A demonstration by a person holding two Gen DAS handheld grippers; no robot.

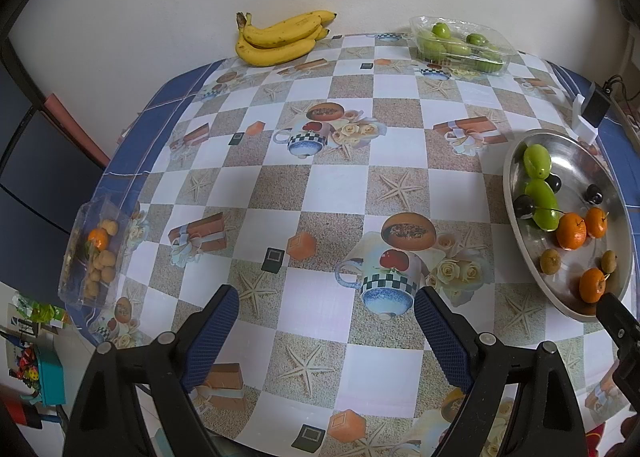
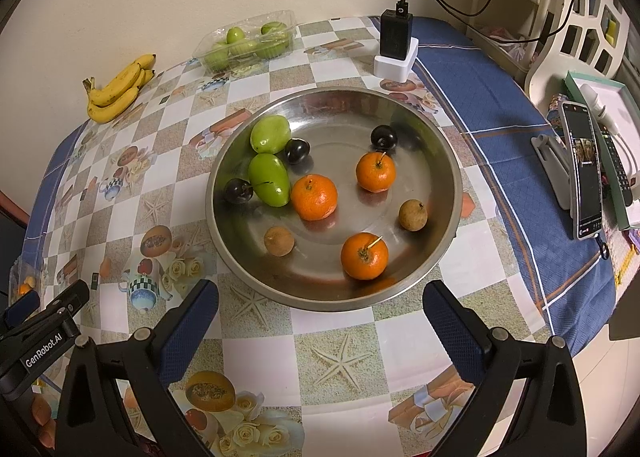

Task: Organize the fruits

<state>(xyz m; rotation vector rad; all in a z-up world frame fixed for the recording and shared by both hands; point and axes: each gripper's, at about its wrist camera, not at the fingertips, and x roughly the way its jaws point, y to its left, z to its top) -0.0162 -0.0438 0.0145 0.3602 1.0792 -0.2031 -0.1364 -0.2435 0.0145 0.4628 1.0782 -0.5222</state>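
Blue-padded fingers (image 1: 214,337) of the left gripper (image 1: 326,331) stand widely spread over the checked tablecloth (image 1: 320,185), nothing between them and no contact with any fruit; the tool angles steeply down toward the table. At the far left edge sits a clear plastic box (image 1: 94,253) holding small brown fruits and one orange. A bunch of bananas (image 1: 280,37) lies against the back wall, and a clear tray of green fruits (image 1: 460,43) stands further right.

The right gripper (image 2: 320,317) is likewise spread wide and empty, its pads (image 2: 456,333) apart from the steel bowl (image 2: 420,273) just ahead, and it also tilts steeply downward. Inside the bowl, left to right: a dark plum (image 2: 238,191), two green fruits (image 2: 270,133), a second plum (image 2: 297,150), a brown longan (image 2: 279,241), three mandarins (image 2: 314,197), a third plum (image 2: 383,136) and another longan (image 2: 413,215). A black charger on a white base (image 2: 396,47) stands behind the bowl; a phone on a stand (image 2: 582,169) sits at the far right.
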